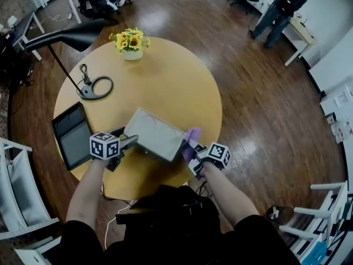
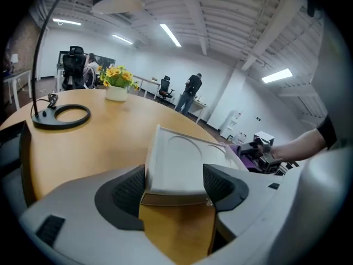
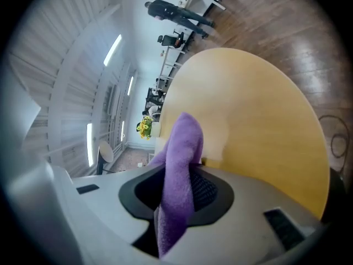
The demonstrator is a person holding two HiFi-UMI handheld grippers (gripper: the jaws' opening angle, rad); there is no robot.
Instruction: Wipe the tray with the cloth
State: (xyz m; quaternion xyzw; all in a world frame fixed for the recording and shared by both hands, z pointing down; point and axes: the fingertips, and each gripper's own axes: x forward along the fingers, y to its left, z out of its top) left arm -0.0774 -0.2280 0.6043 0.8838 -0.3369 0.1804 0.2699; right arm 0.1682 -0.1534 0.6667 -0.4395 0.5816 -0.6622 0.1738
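A pale grey rectangular tray (image 1: 154,132) lies tilted on the round wooden table (image 1: 171,76), near its front edge. My left gripper (image 1: 130,142) is at the tray's left end. In the left gripper view the tray's (image 2: 182,162) near end fills the gap of that gripper (image 2: 174,184), whose jaws stand wide, and I see no firm squeeze on it. My right gripper (image 1: 191,152) is at the tray's right end, shut on a purple cloth (image 1: 192,139). The cloth (image 3: 180,170) hangs folded between the jaws of that gripper (image 3: 182,191) and touches the tray's edge.
A dark tablet (image 1: 73,136) lies left of the tray. Behind it are a black desk lamp with a ring base (image 1: 96,88) and a pot of yellow flowers (image 1: 131,42). A person (image 1: 282,7) stands far off at the back right. White racks flank my seat.
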